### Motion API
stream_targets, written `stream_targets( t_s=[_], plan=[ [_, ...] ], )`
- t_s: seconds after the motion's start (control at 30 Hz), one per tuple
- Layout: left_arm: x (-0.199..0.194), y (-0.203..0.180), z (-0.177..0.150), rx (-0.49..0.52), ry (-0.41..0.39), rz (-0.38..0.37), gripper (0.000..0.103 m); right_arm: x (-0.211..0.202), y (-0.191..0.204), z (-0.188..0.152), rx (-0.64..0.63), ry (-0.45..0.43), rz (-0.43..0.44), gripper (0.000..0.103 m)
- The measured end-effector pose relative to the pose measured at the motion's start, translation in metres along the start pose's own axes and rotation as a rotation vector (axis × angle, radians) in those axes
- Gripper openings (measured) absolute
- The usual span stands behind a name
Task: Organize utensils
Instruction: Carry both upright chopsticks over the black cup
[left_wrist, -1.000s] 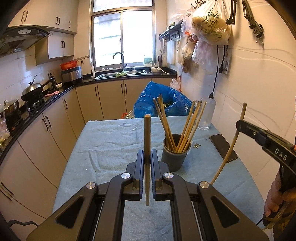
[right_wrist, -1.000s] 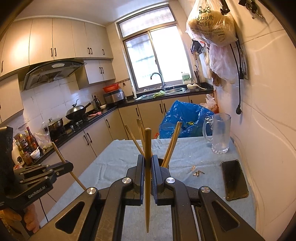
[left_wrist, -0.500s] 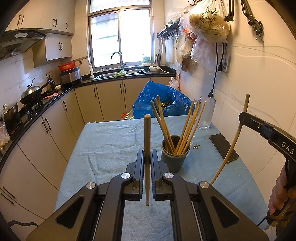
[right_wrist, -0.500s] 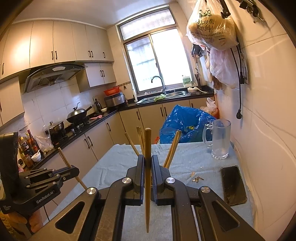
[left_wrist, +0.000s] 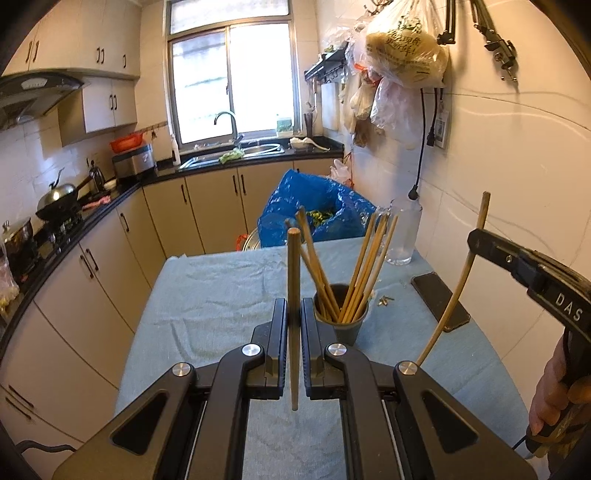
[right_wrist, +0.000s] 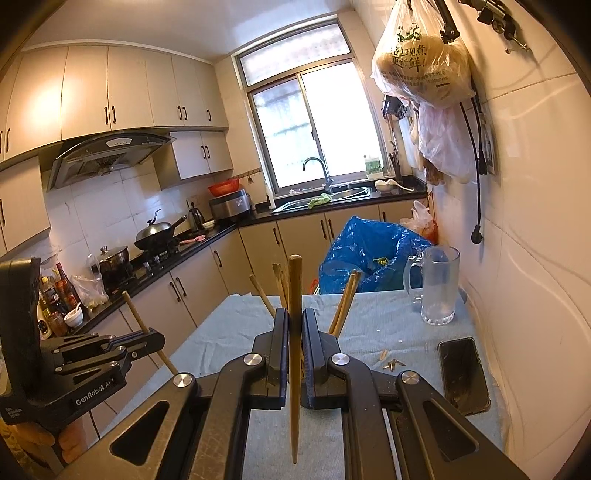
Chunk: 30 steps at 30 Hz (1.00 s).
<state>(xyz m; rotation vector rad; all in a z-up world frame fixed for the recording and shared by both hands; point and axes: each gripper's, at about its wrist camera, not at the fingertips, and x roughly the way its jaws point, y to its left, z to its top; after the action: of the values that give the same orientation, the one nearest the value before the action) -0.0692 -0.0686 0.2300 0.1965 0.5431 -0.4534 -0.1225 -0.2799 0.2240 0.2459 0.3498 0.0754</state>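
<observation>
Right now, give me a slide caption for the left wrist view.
Left gripper holds a chopstick upright beside the cup of chopsticks; right gripper holds another.

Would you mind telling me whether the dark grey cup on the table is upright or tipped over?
Upright: the dark grey cup stands on the blue tablecloth, its wooden chopsticks fanning upward from its open mouth.

In the left wrist view the cup (left_wrist: 341, 320) stands at frame centre on the counter (left_wrist: 221, 295), with a bundle of chopsticks (left_wrist: 364, 266) upright in it. The phone (left_wrist: 439, 301) lies to its right near the wall, and the glass mug (left_wrist: 402, 236) stands behind the phone at the counter's far right corner. The trash bag (left_wrist: 317, 206) sits beyond the counter's far edge, and the sink (left_wrist: 255, 149) lies behind that under the window.
</observation>
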Motion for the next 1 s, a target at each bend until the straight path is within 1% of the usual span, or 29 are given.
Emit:
stream_targets(
  t_s=[0.23, 0.57, 0.83, 1.0],
  plan=[
    [-0.002, -0.009, 0.007, 0.042, -0.018, 0.0, 0.006, -0.005, 0.001, 0.008, 0.0, -0.022, 0.01, 0.008],
    [0.0, -0.011, 0.02, 0.034, -0.024, -0.022, 0.006, -0.006, 0.013, 0.026, -0.024, -0.062, 0.028, 0.008],
    [-0.001, -0.006, 0.033, 0.019, -0.044, -0.028, 0.006, -0.003, 0.009, 0.038, -0.016, -0.087, 0.022, 0.008],
    [0.002, -0.005, 0.038, 0.031, -0.049, -0.016, 0.006, -0.003, 0.005, 0.043, -0.005, -0.101, 0.016, 0.008]
  ],
)
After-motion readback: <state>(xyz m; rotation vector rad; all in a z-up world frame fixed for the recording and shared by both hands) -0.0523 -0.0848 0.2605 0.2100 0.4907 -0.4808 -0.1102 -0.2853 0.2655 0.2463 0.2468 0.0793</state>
